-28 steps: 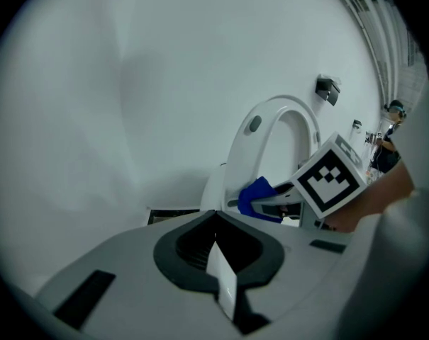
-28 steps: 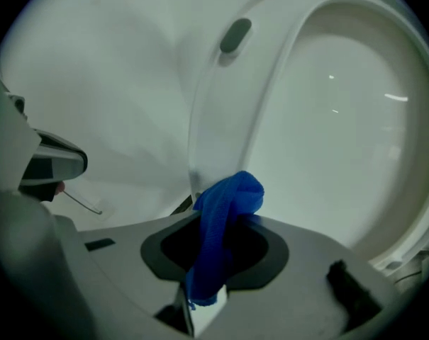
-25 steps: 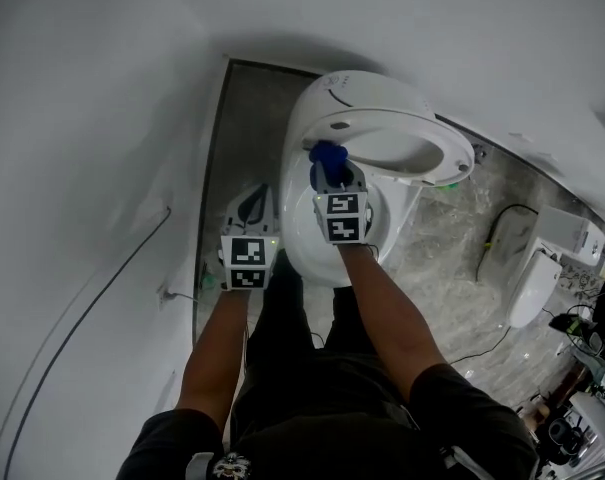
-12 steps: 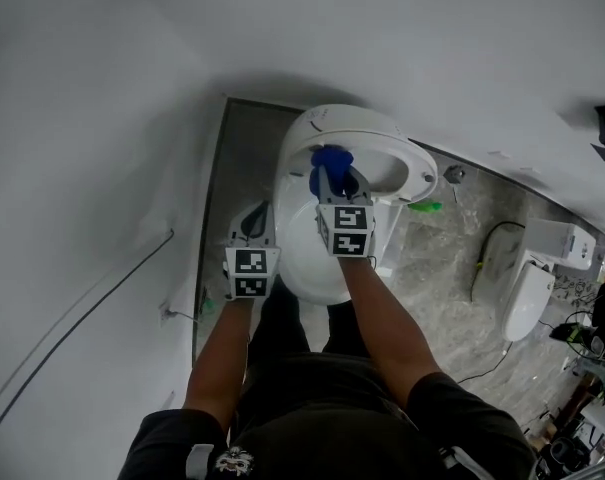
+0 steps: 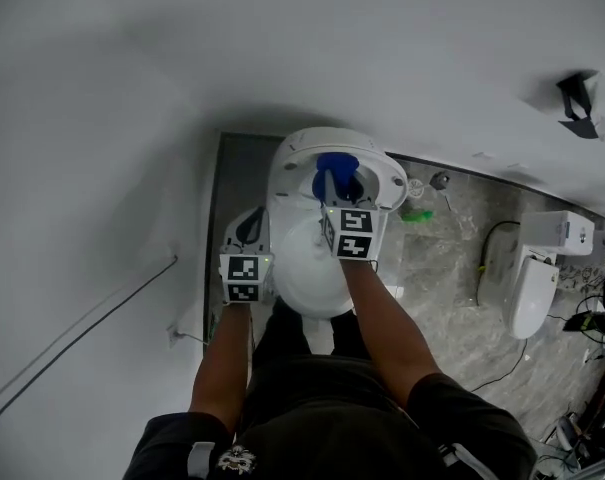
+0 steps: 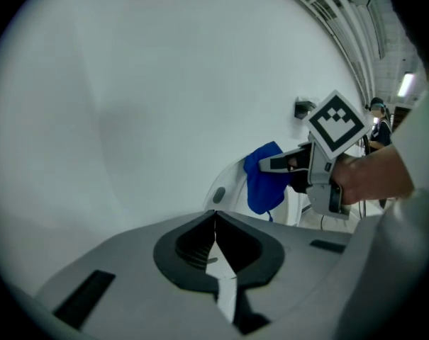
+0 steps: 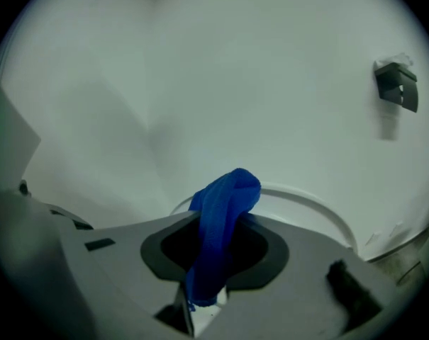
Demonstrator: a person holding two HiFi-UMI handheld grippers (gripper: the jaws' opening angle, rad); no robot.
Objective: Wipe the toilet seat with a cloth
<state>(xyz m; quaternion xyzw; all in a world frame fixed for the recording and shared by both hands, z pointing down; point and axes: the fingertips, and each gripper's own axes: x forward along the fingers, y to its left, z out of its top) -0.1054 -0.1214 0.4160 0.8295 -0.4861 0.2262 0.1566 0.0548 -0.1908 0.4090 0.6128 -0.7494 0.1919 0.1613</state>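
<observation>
The white toilet [image 5: 307,273] stands below me, its seat [image 5: 382,173] swung up almost upright at the back. My right gripper [image 5: 332,186] is shut on a blue cloth [image 5: 334,168], which it holds against the raised seat. In the right gripper view the cloth [image 7: 225,204] bulges out of the gripper [image 7: 213,227], with the seat's rim [image 7: 306,205] just behind. My left gripper [image 5: 251,220] hangs shut and empty beside the bowl's left flank. In the left gripper view the gripper [image 6: 215,218] has nothing in it, and the cloth [image 6: 264,179] shows ahead in the right gripper [image 6: 276,164].
A bare white wall fills the left and top, with a cable [image 5: 82,328] running across it and a dark fixture [image 5: 580,103] at the upper right. On the marble floor to the right lie a green item [image 5: 417,215], a second toilet [image 5: 532,293] and a white box [image 5: 557,230].
The right gripper has risen with the cloth, and the toilet seat has swung from half-raised to nearly upright. The left gripper has also lifted a little beside the bowl.
</observation>
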